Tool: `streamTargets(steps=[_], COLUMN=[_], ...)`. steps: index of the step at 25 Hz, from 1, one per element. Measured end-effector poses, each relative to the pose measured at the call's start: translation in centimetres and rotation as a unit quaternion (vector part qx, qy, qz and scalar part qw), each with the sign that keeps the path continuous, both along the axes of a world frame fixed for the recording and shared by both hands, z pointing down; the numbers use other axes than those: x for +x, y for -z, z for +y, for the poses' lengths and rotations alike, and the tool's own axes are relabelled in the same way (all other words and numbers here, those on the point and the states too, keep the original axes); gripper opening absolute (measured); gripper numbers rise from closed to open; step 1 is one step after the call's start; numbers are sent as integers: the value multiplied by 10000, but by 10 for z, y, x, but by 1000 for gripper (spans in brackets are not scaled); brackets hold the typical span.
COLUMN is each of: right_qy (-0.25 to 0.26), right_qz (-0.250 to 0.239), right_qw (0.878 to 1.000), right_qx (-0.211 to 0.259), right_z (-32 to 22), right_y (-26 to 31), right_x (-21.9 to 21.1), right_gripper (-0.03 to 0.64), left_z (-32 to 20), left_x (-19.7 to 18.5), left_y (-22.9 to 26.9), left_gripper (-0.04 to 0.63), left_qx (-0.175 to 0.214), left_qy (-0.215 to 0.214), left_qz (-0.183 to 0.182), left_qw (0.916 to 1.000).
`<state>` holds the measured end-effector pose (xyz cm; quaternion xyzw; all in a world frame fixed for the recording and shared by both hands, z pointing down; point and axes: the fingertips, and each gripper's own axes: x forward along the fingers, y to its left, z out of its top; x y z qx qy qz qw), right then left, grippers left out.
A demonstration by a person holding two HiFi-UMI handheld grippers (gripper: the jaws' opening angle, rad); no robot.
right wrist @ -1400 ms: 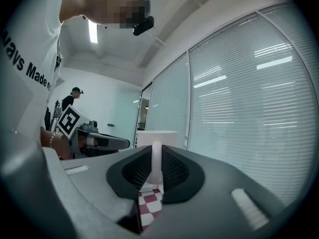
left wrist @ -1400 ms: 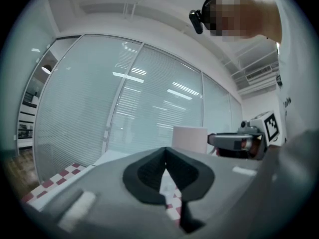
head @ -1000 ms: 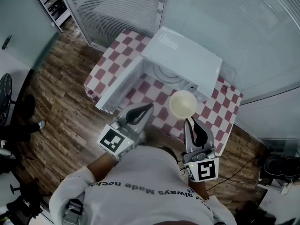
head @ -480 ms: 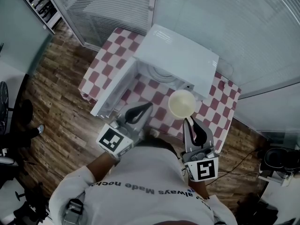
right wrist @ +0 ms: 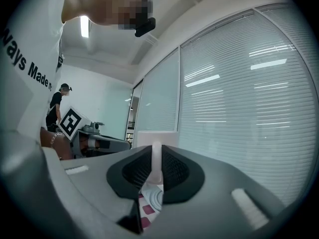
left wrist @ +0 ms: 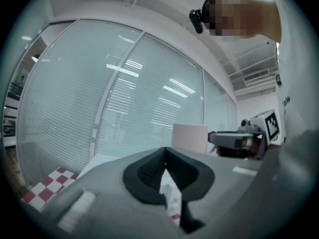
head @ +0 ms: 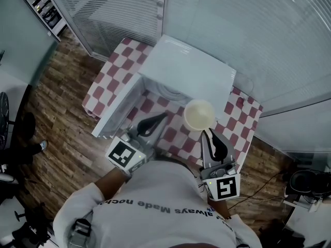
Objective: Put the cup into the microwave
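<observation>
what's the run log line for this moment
right tool: shut on cup handle | left tool: shut, empty | microwave: door open | cup: not yet inside

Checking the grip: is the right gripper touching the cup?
Touching. The right gripper view shows the right gripper with jaws clamped on the handle of the cup.

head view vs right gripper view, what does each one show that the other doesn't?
Head view only: the microwave with its door open, the wood floor, and the cup seen from above, mouth up. Right gripper view only: the right tool with its jaws closed on the cup's handle, and a person standing in the background. Both: the cup, the right tool and the left tool.
</observation>
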<state>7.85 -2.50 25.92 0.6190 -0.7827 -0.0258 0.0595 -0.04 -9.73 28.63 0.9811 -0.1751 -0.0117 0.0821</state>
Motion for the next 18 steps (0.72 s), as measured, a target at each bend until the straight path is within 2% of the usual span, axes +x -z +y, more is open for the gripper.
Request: streamTargets(steps=[9,18], right_qy=[66,52], right_qz=[-58,-83], right_qw=[10000,9999], right_qx=[46,-35], right_z=[-8,-15], right_y=[-5,-15], right_x=[34,44], right_gripper=[40,40], left_z=[-8,-13], left_x=[32,41], left_y=[-1,-11], left_gripper=[5,4], left_qx=[45,-41], left_qy=[68,83], left_qz=[-41,-53], left_qw=[10000,9999])
